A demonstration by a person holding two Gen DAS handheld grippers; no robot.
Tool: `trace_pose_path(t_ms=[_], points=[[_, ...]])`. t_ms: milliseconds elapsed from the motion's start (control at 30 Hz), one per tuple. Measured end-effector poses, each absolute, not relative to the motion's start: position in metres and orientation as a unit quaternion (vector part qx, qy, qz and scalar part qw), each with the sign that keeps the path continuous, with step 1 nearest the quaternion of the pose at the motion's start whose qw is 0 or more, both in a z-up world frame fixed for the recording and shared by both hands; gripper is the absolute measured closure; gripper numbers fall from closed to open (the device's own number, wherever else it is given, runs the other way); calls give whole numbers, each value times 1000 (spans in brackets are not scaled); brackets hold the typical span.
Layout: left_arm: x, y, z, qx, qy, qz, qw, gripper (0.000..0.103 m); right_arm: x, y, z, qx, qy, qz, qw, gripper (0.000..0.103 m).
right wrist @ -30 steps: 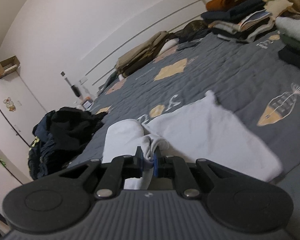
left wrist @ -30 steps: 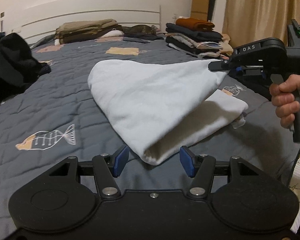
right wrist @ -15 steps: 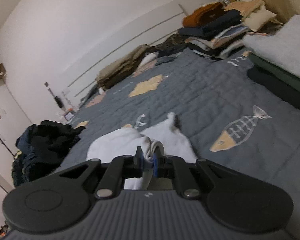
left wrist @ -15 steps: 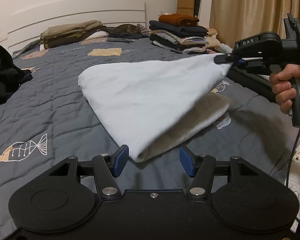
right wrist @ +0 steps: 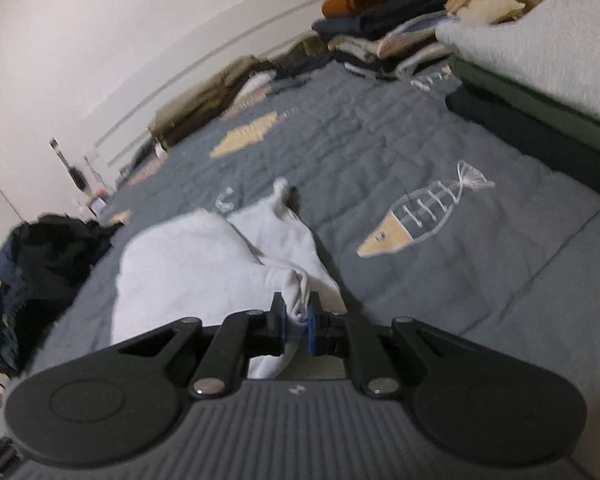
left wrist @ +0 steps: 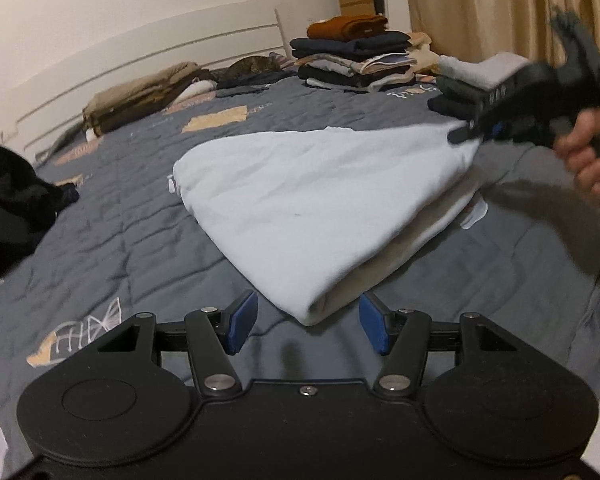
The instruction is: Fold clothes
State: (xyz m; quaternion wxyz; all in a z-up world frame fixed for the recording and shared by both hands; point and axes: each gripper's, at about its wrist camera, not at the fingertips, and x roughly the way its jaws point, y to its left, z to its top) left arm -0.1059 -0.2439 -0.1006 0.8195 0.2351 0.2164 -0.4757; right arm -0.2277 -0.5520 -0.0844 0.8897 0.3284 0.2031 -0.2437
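Observation:
A white garment lies folded double on the grey quilt. In the left wrist view my left gripper stands open low over the quilt. The garment's near folded corner sits between its blue pads, and neither pad presses on it. At the right a hand holds my right gripper, shut on the far corner of the top layer, which it keeps slightly raised. The right wrist view shows a bunch of white cloth pinched in the right gripper.
Stacks of folded clothes stand at the back right by the curtain. A brown folded stack lies near the headboard. A dark heap sits at the left. Grey and green folded items lie close on the right.
My right gripper has sunk with the pinched corner, so the top layer lies flatter and closer over the bottom layer. My left gripper has stayed open around the near corner and tilted a little.

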Motion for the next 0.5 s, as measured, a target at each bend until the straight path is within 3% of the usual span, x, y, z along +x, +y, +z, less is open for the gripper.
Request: trace_pose_path(t_ms=[200,500], points=[[-111,-259,-110,286,176,-478,812,47,-224,-554,-97,323,236,-254,881,94],[-115,-281,-130,351,118,-474,799,50,-231,-549,-77,312,202,-250,894,94]])
